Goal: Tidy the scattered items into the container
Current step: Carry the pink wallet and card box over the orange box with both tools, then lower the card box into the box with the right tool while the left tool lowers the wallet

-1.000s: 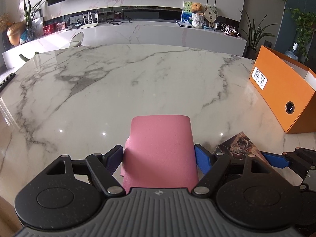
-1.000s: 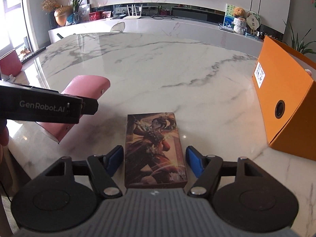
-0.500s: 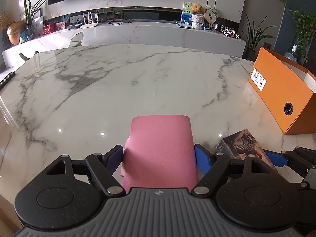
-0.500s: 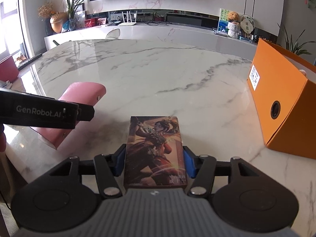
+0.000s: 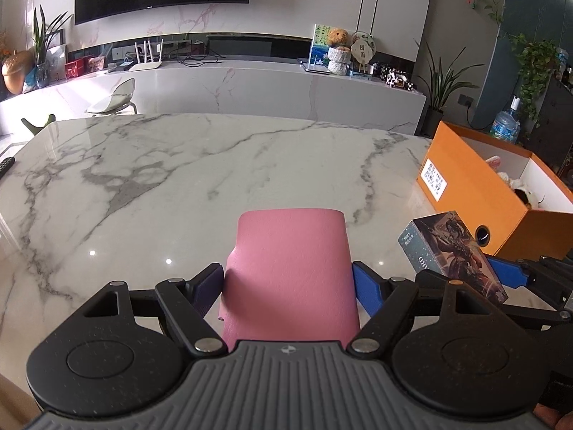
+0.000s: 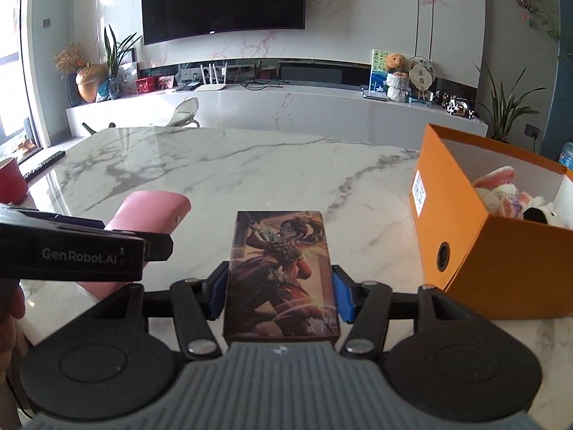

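A pink leather-look case [image 5: 292, 272], smooth and with a rounded far end, sits clamped between the blue pads of the left gripper [image 5: 288, 283], lifted above a white marble table [image 5: 179, 186] with grey veins. From the right wrist view the same case [image 6: 150, 211] shows a small snap stud on its end.

The right gripper [image 6: 281, 294] is closed on a small printed box [image 6: 281, 272] whose top carries a picture of a dark-haired warrior in red and gold. Its jaws have just been closing, and both blue pads now press the box's long sides. The box is off the table surface.

To the right stands an open orange cardboard box [image 6: 501, 258] with a white label on its short end and a round black hole in its side. It rests on the table, apart from both held items, with bare marble between.

The right wrist view looks into the orange box and shows soft toys [image 6: 515, 197] in pink, white and black; the left wrist view shows only a sliver of them. The left wrist view shows the printed box's [image 5: 451, 251] pale end face with small lettering, unseen from the right. The right view shows the left gripper's black side, marked GenRobot.AI, and part of a hand [image 6: 10, 308] at the left edge.

Behind the table are a long marble counter [image 5: 250, 86] and a wall-mounted dark screen [image 6: 222, 0].
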Demonstrator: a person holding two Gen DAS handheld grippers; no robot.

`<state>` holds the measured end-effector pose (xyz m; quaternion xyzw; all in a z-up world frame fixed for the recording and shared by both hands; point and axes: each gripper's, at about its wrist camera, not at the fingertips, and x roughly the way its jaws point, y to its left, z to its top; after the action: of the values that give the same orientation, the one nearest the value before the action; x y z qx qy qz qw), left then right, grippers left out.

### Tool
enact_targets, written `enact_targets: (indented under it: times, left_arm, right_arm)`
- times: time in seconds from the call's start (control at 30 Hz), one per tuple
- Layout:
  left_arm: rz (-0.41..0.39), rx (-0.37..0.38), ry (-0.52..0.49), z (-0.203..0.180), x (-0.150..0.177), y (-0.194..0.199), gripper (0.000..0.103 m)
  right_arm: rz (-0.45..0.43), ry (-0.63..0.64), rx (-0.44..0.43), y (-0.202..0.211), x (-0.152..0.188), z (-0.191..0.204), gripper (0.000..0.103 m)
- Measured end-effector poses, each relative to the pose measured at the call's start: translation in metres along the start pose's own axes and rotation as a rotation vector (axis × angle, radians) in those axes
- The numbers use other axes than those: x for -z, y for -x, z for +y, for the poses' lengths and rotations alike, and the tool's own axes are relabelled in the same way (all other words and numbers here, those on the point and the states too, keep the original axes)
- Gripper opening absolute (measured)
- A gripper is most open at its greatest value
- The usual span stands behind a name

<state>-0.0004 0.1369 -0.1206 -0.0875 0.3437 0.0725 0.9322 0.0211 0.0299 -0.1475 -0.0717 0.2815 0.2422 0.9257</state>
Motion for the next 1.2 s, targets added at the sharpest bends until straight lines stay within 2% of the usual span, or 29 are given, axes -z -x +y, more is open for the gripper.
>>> enact_targets:
  times: [0.17, 0.3, 0.47, 0.83, 0.97, 1.2]
  left_arm:
    - [-0.052, 0.044, -0.057, -0.032, -0.025, 0.007, 0.090]
    - [-0.073, 0.083, -0.106, -0.063, -0.041, 0.005, 0.090]
    - [-0.080, 0.134, -0.167, -0.109, -0.058, -0.007, 0.090]
    - [-0.091, 0.238, -0.271, -0.207, -0.090, -0.040, 0.090]
    - [-0.084, 0.257, -0.287, -0.231, -0.098, -0.054, 0.090]
    - [-0.063, 0.246, -0.319, -0.257, -0.104, -0.078, 0.090]
  right_arm:
    - [-0.048, -0.056, 0.047, 0.019, -0.019, -0.025, 0.060]
    - [-0.054, -0.103, 0.094, 0.029, -0.030, -0.053, 0.060]
    - [-0.051, -0.196, 0.132, 0.038, -0.038, -0.095, 0.060]
    - [-0.099, -0.275, 0.271, 0.054, -0.054, -0.186, 0.060]
    - [-0.105, -0.281, 0.309, 0.055, -0.059, -0.213, 0.060]
    - [-0.107, -0.313, 0.337, 0.040, -0.063, -0.260, 0.060]
